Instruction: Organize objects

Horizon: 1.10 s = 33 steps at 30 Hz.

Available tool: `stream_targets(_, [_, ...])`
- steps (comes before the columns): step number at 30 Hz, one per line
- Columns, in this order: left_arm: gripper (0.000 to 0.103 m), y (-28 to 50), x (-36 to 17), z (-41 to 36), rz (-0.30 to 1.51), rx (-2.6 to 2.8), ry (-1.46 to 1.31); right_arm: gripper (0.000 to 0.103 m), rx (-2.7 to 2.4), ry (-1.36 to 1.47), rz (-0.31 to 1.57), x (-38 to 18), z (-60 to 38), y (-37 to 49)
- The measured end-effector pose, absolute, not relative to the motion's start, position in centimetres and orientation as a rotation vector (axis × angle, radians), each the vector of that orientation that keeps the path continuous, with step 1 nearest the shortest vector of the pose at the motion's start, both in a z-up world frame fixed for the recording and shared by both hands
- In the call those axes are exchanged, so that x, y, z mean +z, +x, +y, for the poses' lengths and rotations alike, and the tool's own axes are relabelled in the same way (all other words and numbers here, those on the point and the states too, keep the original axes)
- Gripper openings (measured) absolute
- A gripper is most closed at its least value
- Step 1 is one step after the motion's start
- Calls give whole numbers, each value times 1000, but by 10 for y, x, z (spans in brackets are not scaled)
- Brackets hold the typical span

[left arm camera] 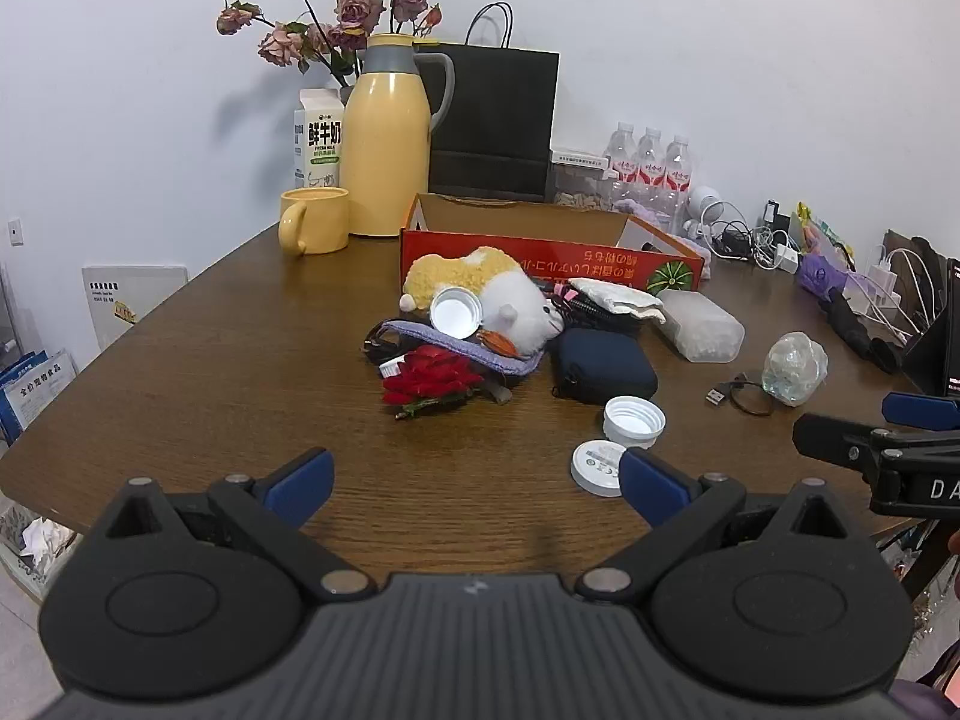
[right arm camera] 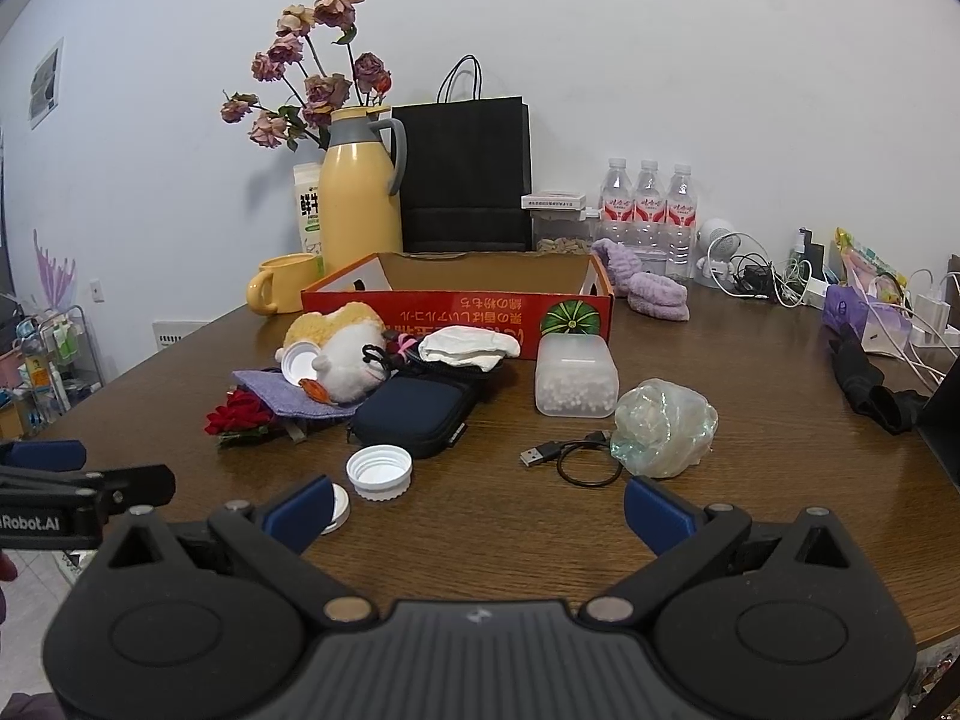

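Note:
An open red cardboard box (left arm camera: 552, 261) (right arm camera: 456, 315) stands mid-table. In front of it lies a heap: a plush toy (left arm camera: 480, 294) (right arm camera: 345, 354), a red rose (left arm camera: 432, 381) (right arm camera: 240, 417), a purple cloth (left arm camera: 480, 354), a dark blue pouch (left arm camera: 603, 366) (right arm camera: 414, 414), white lids (left arm camera: 634, 420) (right arm camera: 379, 472), a clear container of beads (right arm camera: 576, 375) (left arm camera: 699, 324), a crumpled plastic ball (right arm camera: 663, 435) (left arm camera: 795, 366) and a USB cable (right arm camera: 570, 456). My left gripper (left arm camera: 477, 486) is open over the near table edge. My right gripper (right arm camera: 477, 510) is open too, with nothing between its fingers.
Along the back wall stand a yellow thermos (left arm camera: 387, 144), a yellow mug (left arm camera: 315, 219), a milk carton (left arm camera: 318, 141), dried flowers, a black paper bag (right arm camera: 465, 174) and water bottles (right arm camera: 648, 210). Chargers and cables (right arm camera: 774, 282) crowd the right side.

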<state>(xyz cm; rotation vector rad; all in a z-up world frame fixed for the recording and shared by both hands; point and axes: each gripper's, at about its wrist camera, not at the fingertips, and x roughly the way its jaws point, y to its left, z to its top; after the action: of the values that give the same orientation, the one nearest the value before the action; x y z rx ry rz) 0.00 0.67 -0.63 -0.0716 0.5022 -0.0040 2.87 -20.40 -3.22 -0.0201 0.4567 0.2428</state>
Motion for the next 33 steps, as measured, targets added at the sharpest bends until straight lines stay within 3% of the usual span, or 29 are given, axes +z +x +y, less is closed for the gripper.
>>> stream_targets(33, [103,-1,-8,7,504,-3,-73,103,246,-20,461,-34,-202,27])
